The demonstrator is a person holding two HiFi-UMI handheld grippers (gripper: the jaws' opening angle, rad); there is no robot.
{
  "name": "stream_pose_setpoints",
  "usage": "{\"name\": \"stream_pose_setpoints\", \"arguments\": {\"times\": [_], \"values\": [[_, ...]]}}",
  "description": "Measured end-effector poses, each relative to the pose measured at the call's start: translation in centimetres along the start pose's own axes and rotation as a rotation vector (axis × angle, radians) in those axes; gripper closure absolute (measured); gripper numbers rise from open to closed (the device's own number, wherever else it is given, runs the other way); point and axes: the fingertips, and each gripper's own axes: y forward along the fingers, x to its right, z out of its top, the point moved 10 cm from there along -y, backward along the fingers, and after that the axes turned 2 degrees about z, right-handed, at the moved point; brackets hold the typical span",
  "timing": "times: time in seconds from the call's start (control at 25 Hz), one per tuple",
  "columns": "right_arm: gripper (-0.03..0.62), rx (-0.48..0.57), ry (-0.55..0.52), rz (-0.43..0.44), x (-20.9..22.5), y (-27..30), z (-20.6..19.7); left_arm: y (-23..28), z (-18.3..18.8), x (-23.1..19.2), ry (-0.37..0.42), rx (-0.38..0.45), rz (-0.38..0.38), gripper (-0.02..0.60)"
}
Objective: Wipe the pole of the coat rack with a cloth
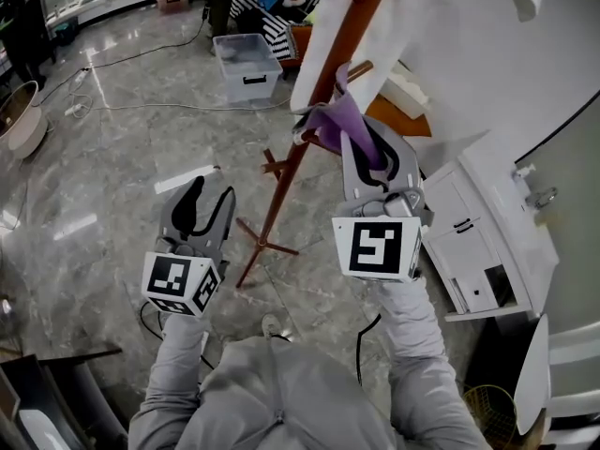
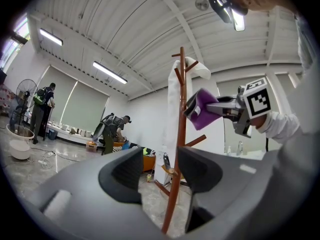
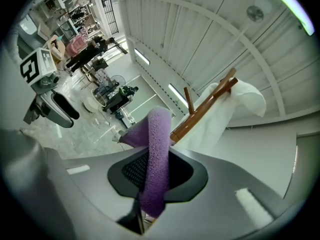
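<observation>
Head view: grey marble floor (image 1: 122, 157); right tool (image 1: 367, 148) clamps purple cloth (image 1: 330, 125) at the pole (image 1: 281, 195); left tool (image 1: 211, 195) gapes empty.

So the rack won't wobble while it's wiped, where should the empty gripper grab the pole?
Probably the bare stretch of the pole below the purple cloth and above the feet. It is slim and round there, so the open jaws of the left gripper could close across it, coming from the person's left, clear of the right gripper holding the cloth.
</observation>
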Motion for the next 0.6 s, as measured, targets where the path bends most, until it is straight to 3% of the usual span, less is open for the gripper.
{"name": "stream_pose_setpoints", "arguments": {"times": [0.08, 0.24, 0.32, 0.48, 0.6], "values": [[0.540, -0.006, 0.016, -0.001, 0.4, -0.6, 0.2, -0.2, -0.1, 0.1, -0.002, -0.001, -0.002, 0.351], [0.540, -0.013, -0.026, 0.107, -1.3, -0.2, 0.3, -0.3, -0.2, 0.4, -0.009, -0.004, -0.003, 0.351], [0.539, -0.033, -0.124, 0.141, -3.3, 0.9, -0.4, -0.4, -0.3, 0.5, -0.011, -0.006, -0.006, 0.351], [0.539, -0.240, -0.411, 0.192, -5.8, 4.4, -2.8, -0.7, -0.4, 0.3, -0.014, -0.008, -0.001, 0.351], [0.540, -0.331, -0.480, 0.208, -5.7, 5.2, -3.4, -0.9, -0.5, 0.1, -0.016, -0.006, 0.008, 0.351]]}}
